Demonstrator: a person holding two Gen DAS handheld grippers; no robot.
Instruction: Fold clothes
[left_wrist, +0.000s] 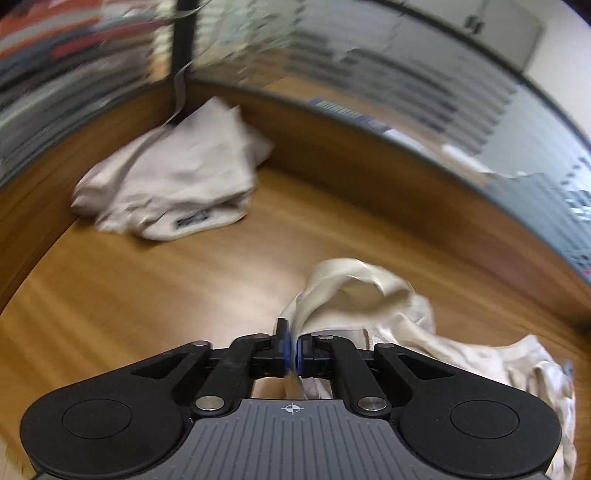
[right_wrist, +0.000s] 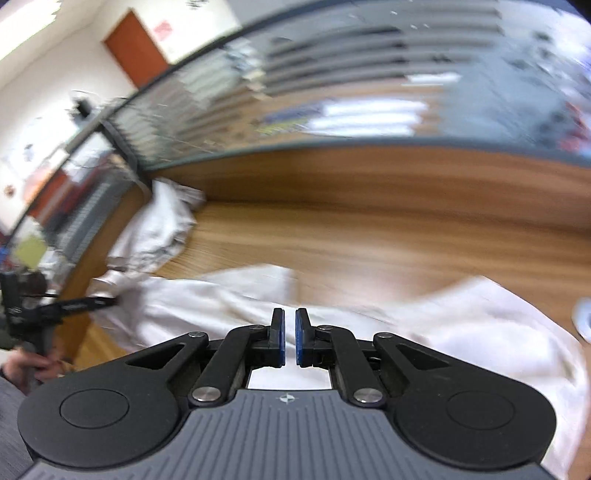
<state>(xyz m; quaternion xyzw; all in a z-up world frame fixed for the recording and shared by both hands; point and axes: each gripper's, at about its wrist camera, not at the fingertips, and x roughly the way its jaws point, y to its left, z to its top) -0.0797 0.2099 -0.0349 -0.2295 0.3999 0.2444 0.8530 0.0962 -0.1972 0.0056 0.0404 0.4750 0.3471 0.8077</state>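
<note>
Wooden table (left_wrist: 147, 295) — left gripper (left_wrist: 291, 350) clenched on cream garment (left_wrist: 369, 295); right gripper (right_wrist: 290, 339) closed, empty.

crumpled white garment (left_wrist: 373, 295), folded pile (left_wrist: 173, 177) behind

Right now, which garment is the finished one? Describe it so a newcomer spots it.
Start at the wooden table and go to its far corner, where the two glass partition walls meet. The folded white garment lies there in a compact bundle. Unlike the loose white garment pinched in the left gripper, it shows a small dark label on its near edge.
</note>
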